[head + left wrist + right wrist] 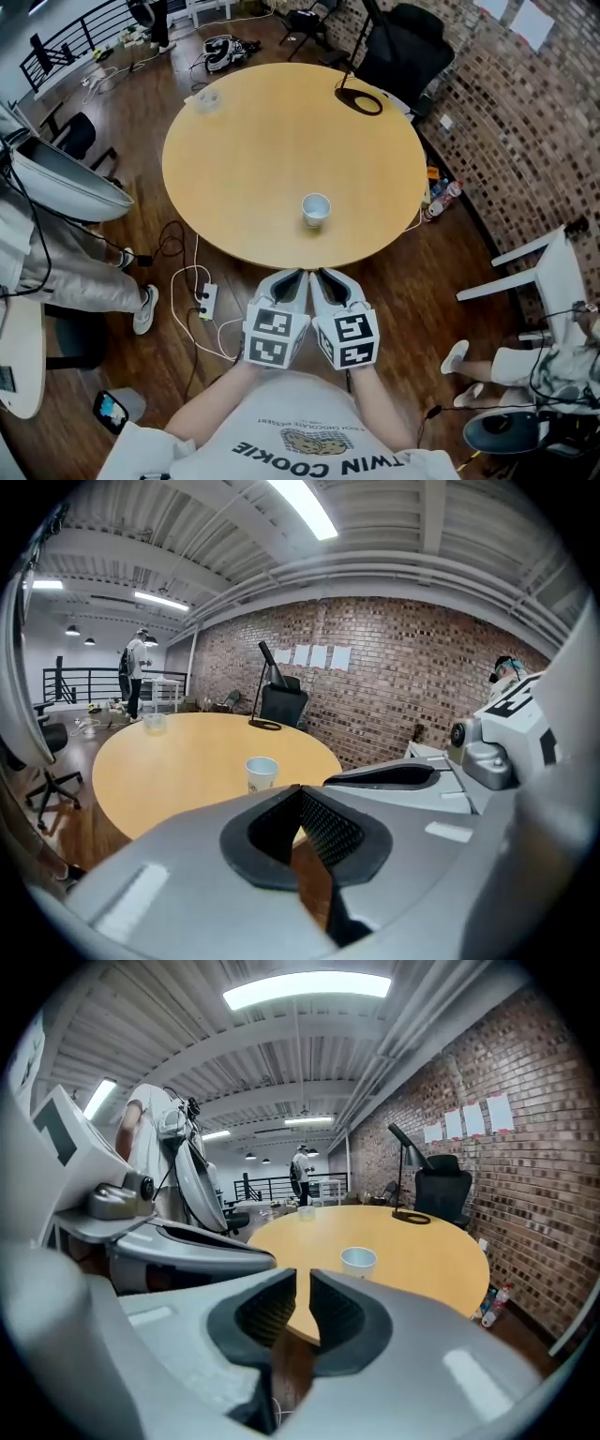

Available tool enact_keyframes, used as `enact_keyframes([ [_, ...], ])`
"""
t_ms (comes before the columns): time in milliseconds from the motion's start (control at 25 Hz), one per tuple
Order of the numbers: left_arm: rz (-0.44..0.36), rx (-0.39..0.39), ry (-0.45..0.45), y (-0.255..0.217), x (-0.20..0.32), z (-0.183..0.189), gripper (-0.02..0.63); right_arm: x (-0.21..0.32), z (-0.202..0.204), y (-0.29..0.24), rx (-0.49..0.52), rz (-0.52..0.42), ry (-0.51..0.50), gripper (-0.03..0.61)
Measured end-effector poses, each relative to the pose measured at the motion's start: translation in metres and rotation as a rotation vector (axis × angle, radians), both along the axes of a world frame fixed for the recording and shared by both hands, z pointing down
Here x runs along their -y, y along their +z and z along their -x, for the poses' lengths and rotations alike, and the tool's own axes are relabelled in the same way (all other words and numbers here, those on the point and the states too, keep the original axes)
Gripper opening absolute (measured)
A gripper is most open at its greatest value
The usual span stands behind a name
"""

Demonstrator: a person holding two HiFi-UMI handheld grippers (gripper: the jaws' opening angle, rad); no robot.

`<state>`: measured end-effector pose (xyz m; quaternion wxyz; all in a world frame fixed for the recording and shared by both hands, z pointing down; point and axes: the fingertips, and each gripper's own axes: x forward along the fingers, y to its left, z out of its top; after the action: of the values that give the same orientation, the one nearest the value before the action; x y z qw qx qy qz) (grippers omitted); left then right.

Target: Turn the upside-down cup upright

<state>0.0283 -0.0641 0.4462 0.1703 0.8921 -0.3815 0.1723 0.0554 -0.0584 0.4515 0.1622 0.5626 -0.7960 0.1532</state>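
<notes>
A white paper cup point(316, 208) stands upright, mouth up, near the front edge of the round wooden table point(281, 122). It also shows in the left gripper view as the cup point(262, 772) and in the right gripper view as the cup point(358, 1260), well ahead of the jaws. Both grippers are held side by side close to the person's body, short of the table edge. My left gripper point(298, 274) has its tips together, empty. My right gripper point(321, 273) shows a narrow gap between its jaws with nothing in it.
A clear plastic cup point(206, 97) sits at the table's far left, a black lamp base point(359, 99) at the far right. A black office chair point(403, 47) stands behind. A power strip point(206, 300) and cables lie on the floor; a white chair point(553, 281) at right.
</notes>
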Motion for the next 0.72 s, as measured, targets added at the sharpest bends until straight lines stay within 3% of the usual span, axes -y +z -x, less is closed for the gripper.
enact_keyframes([
  [440,0.025,-0.022,0.009,0.018,0.086,0.010,0.003,0.091,0.001,0.028,-0.223,0.053,-0.066,0.087],
  [720,0.069,-0.004,-0.031,0.037,0.122,0.003,0.003,0.136,-0.009,0.053,-0.406,0.099,-0.199,0.094],
])
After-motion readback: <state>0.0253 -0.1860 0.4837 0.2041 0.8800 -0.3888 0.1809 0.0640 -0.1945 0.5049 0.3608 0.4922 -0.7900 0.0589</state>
